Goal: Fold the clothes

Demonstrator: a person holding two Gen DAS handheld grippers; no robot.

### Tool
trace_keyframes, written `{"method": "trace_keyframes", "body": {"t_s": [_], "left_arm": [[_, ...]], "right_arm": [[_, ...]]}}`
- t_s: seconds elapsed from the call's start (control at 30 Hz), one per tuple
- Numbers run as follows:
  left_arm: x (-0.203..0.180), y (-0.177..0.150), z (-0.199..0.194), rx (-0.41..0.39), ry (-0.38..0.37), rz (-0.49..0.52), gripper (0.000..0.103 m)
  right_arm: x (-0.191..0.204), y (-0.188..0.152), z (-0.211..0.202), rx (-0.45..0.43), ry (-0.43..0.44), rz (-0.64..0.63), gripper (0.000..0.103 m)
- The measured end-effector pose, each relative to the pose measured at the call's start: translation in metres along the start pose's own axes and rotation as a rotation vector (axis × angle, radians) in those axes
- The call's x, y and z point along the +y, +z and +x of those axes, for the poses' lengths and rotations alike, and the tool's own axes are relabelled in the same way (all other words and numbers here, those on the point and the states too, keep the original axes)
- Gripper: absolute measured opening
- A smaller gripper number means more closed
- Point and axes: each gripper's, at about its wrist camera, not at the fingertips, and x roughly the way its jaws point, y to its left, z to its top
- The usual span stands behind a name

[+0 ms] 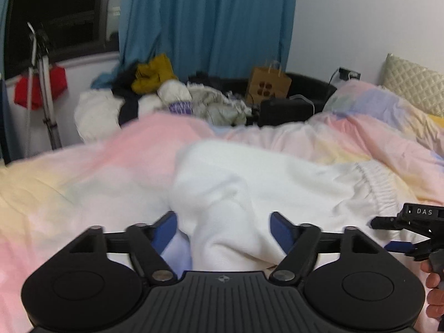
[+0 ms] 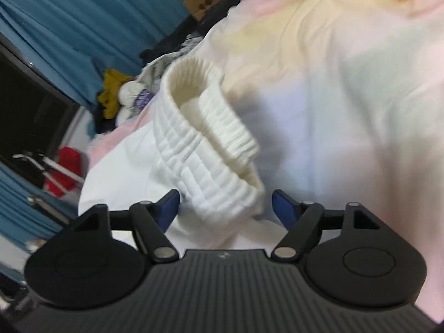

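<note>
White sweatpants (image 1: 249, 174) lie on a pastel quilt (image 1: 83, 172) on the bed. My left gripper (image 1: 223, 229) is open, its blue fingers either side of a fold of the white fabric near the front. My right gripper (image 2: 226, 208) is open, its fingers astride the ribbed elastic waistband (image 2: 211, 138), which stands open as a loop. The waistband also shows in the left wrist view (image 1: 380, 186), with the right gripper (image 1: 399, 233) beside it at the far right.
A heap of clothes (image 1: 166, 94), a brown paper bag (image 1: 267, 84) and a black box (image 1: 285, 111) sit beyond the bed. A blue curtain (image 1: 208, 22), a tripod (image 1: 44, 88) and a quilted headboard (image 1: 413, 83) surround it.
</note>
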Motion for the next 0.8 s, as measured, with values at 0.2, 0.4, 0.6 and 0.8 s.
{"method": "trace_keyframes", "body": {"t_s": [0.2,0.4,0.6,0.8], "left_arm": [[-0.008,0.015,-0.1,-0.08,0.013,0.02,0.088],[-0.017,0.001,-0.206,-0.152,0.042,0.032,0.103],[-0.015,-0.024,-0.292,-0.191,0.068,0.031,0.103],[-0.006,-0.047,-0.34,-0.207,0.07,0.019,0.103]], "right_arm": [[0.035,-0.006,-0.073,-0.087,-0.018,-0.172,0.076],[0.063,-0.039,-0.155,-0.179,0.057,-0.342,0.076],[0.076,-0.075,-0.202,-0.219,0.127,-0.454,0.076],[0.098,-0.129,-0.217,-0.237,0.13,-0.56,0.077]]}}
